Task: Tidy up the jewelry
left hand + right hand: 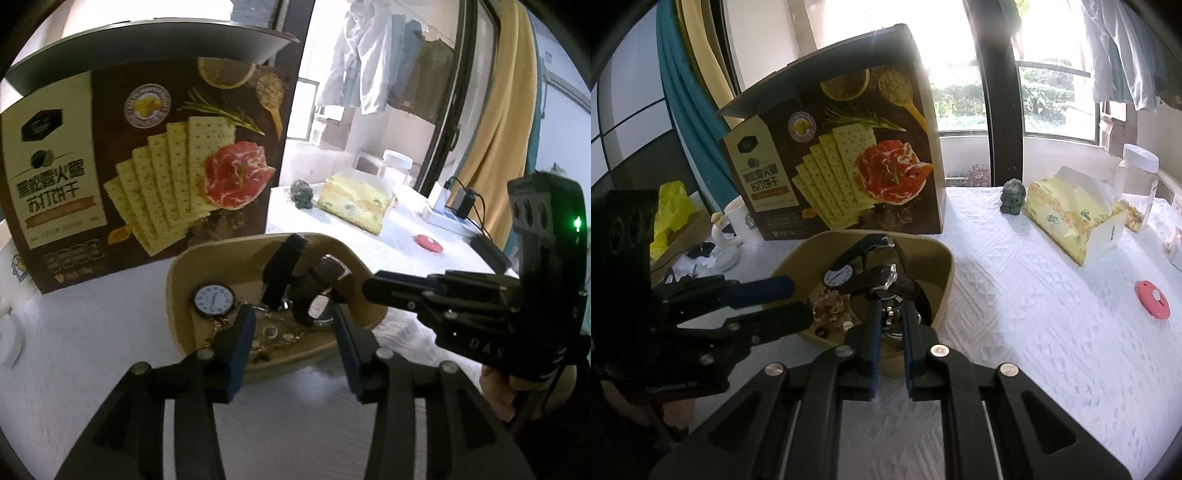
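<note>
My right gripper (pixel 889 314) has its jaws clamped on a watch (pixel 892 317) inside the tan tray (pixel 945 280), my left gripper (pixel 293 325) hangs jaws apart over tangled jewelry (pixel 275 332), the pocket watch (pixel 213 299) beyond, so sorting looks barely begun.

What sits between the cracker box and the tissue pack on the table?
A small dark green figurine stands between the cracker box and tissue pack, clearest in the right wrist view.

Cracker box (pixel 147 162): large Chinese characters on its cream front panel read "黑松露火腿 苏打饼干"; the small print beneath is illegible. Right claw (pixel 369 288) body: white letters "DAS", partly cut off. Pocket watch (pixel 213 299) dial: a ring of numerals, too small to read.
</note>
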A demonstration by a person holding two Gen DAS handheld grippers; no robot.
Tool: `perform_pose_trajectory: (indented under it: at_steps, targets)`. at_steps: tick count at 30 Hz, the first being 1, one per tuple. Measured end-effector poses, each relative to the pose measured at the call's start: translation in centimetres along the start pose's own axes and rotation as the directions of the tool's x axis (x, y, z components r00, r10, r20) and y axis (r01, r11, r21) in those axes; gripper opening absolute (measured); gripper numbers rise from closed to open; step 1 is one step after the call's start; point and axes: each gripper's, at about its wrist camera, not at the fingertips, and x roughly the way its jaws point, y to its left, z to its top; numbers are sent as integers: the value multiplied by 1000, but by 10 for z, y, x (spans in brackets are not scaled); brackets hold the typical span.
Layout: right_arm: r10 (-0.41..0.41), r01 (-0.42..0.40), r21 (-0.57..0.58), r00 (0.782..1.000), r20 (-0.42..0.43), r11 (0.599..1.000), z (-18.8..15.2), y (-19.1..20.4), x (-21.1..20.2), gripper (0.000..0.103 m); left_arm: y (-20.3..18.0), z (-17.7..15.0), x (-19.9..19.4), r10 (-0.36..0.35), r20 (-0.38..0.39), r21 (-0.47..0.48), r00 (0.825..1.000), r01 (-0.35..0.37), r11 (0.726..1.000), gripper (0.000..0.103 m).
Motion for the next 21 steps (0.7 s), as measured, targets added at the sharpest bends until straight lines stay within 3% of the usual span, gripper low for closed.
perform_pose_trajectory:
  at_steps: [6, 13, 21]
  targets:
    - [-14, 14, -9, 1000, -17, 1000, 1, 5, 5, 10, 14, -3, -10, 34, 23, -35, 999, -33, 999, 45]
    - [-29, 29, -11, 999, -15, 1000, 1, 12, 2, 32, 20, -8, -25, 58, 40, -54, 998, -56, 997, 45]
    - [-37, 37, -19, 999, -1, 999, -4, 25, -15, 34, 17, -18, -49, 66, 63, -51, 996, -63, 997, 46]
